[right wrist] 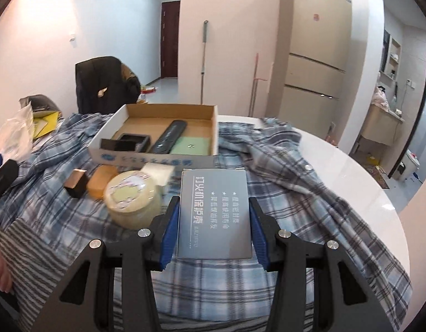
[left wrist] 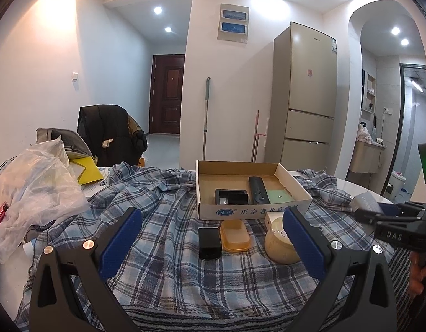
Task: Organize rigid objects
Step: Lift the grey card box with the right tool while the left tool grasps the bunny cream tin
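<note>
Low in the frame, the right gripper (right wrist: 215,231) clamps a grey box (right wrist: 215,213) by its long edges; it looks stiff, light, perhaps slippery, while the left gripper (left wrist: 213,238) gapes empty.

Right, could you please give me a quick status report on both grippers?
Right gripper shut on grey box, off the cloth. Left gripper open, empty. Cardboard tray ahead; round jar beside the path.
</note>
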Motion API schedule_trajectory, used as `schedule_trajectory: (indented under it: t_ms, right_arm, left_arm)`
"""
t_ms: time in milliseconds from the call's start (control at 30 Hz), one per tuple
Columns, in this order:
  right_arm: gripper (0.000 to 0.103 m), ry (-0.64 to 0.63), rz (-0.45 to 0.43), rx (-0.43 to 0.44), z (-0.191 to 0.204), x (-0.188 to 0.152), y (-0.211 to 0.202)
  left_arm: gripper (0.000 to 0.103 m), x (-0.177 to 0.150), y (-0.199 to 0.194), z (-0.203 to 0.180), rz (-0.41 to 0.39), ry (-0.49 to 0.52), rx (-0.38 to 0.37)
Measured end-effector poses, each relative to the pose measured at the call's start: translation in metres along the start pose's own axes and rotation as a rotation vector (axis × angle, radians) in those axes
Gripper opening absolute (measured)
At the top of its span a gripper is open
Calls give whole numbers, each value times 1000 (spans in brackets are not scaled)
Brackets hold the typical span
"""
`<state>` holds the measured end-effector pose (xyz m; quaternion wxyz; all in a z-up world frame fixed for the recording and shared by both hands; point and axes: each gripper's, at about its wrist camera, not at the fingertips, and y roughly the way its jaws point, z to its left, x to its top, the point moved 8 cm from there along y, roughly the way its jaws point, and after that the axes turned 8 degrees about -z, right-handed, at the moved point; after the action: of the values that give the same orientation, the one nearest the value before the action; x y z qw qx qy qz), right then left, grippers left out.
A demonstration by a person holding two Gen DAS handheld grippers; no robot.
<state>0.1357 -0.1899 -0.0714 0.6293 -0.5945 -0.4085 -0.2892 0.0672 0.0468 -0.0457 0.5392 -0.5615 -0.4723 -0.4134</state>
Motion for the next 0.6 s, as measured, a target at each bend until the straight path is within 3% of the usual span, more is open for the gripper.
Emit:
schedule_trajectory:
  t_ms: [67,200,333,600]
  right_arm:
    - [46,16,-2,2,-7,0,3]
    - [46,73,-11,18,-17,-5,9]
    - [46,114,12,34,-21,-14,17]
    - [46,148,3,41,-26,-16,15]
  left_arm:
    - [103,0,6,-2,54,4,-4]
    - [103,9,8,-12,54,-53,-56]
    - [103,14,22,-30,77,-11,-68]
    - [103,2,62,-59,216,-33,-122]
